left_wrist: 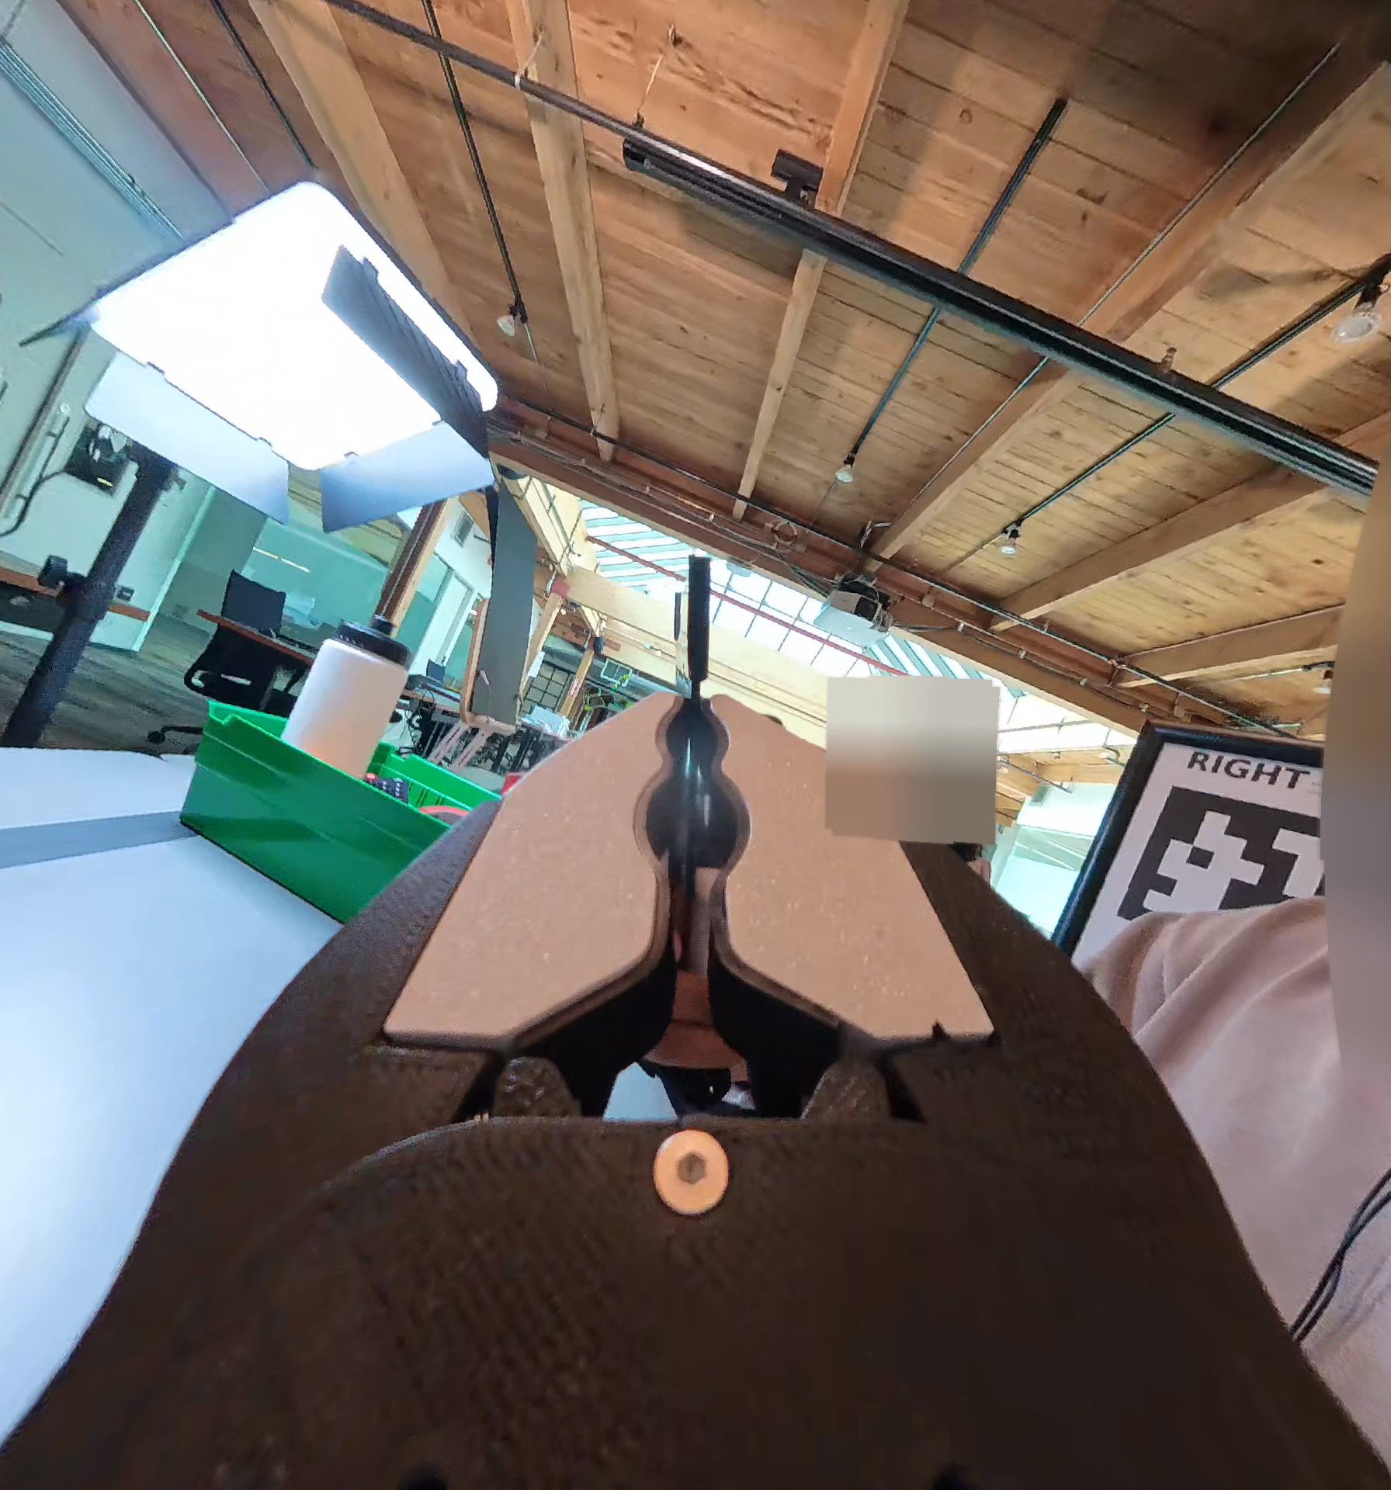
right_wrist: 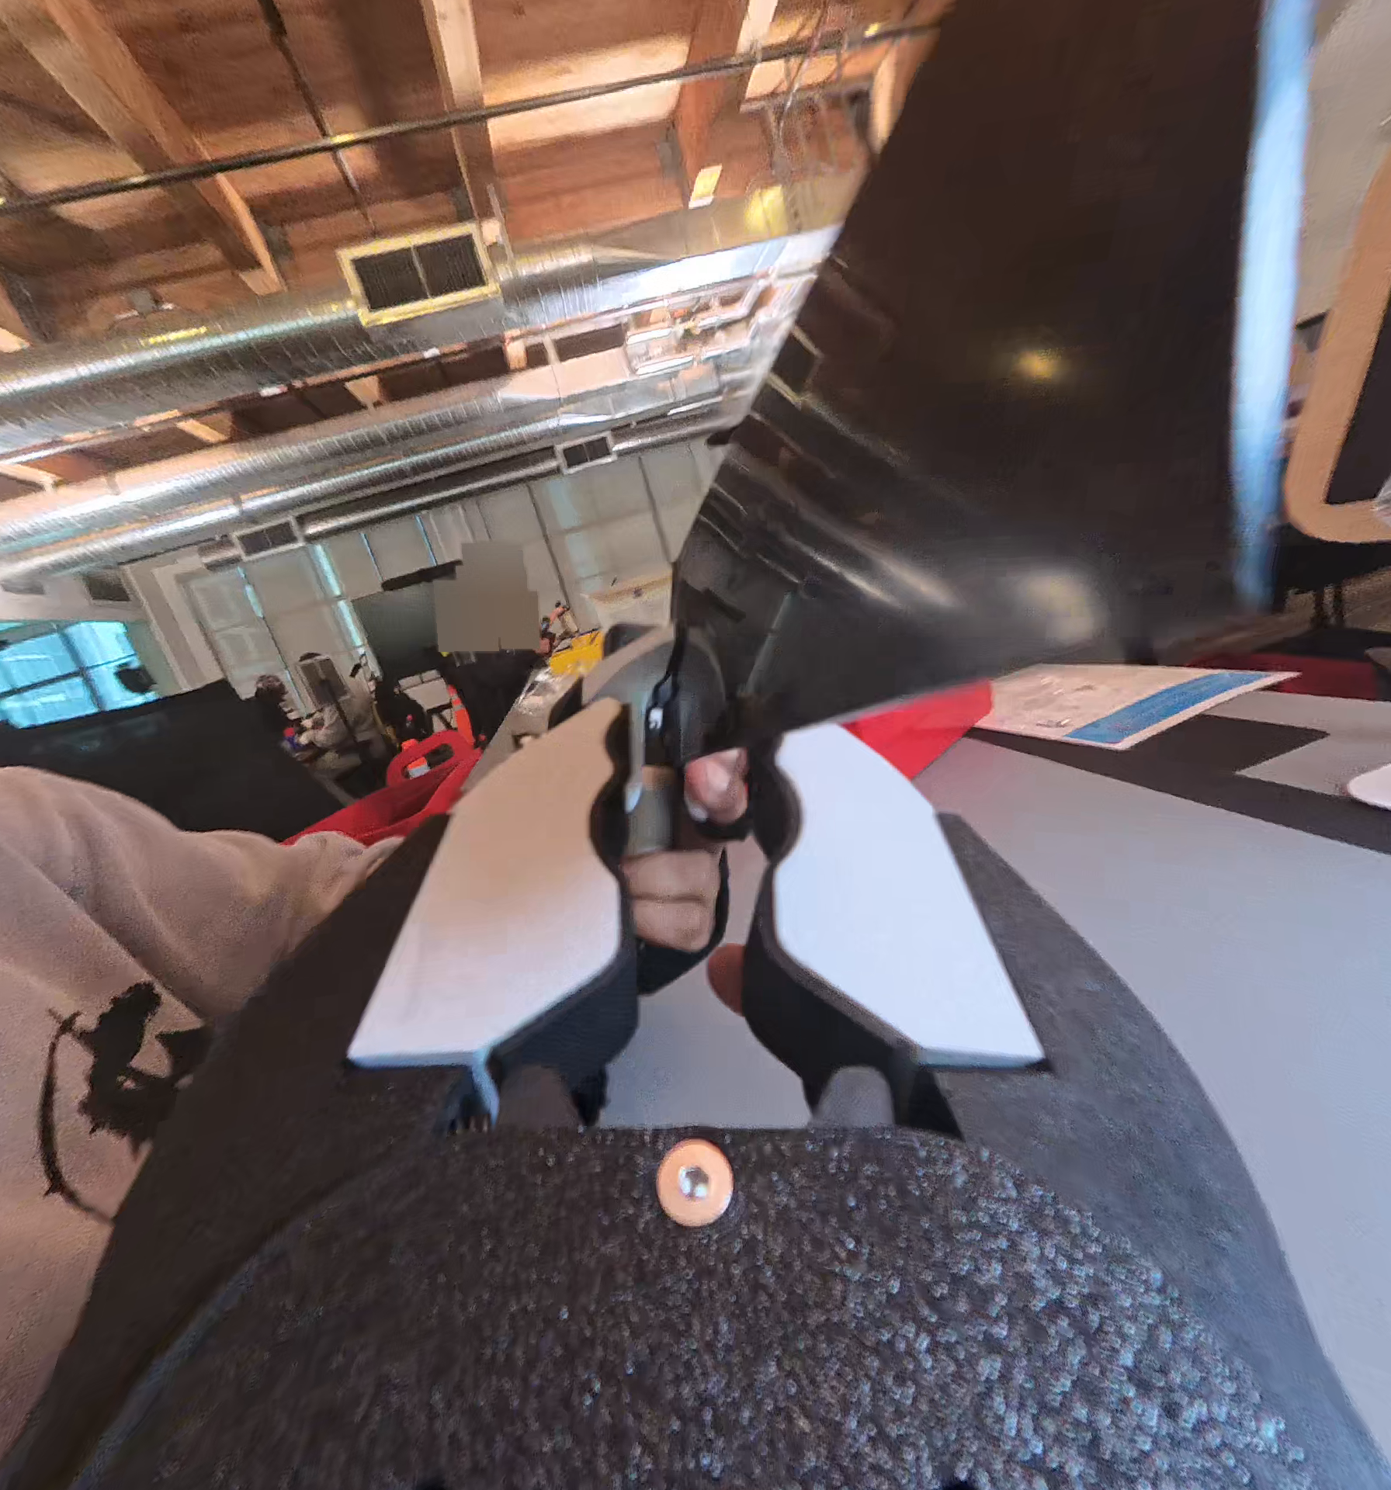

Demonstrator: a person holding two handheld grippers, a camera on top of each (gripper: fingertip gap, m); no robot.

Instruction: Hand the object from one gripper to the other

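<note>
A: The left gripper point(left_wrist: 692, 709) is seen clenched on a thin black rod point(left_wrist: 697, 621), which projects upright beyond its fingers.

B: The right gripper point(right_wrist: 696, 758) is held released, facing a hand point(right_wrist: 680, 879). The transfer is judged pending; alignment on the rod is required before closure.

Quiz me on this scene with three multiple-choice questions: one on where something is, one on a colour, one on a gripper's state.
1. Where does the white bottle stand?
A. by the green bin
B. between the fingers
C. on the floor

2. What colour is the bin?
A. blue
B. green
C. yellow

3. How is the left gripper?
A. wide open, empty
B. shut on a thin black tool
C. out of view

Answers:
1 A, it rises right at the bin's far edge.
2 B, its walls are bright green.
3 B, the thin black tool sticks out from between its closed fingers.
</note>
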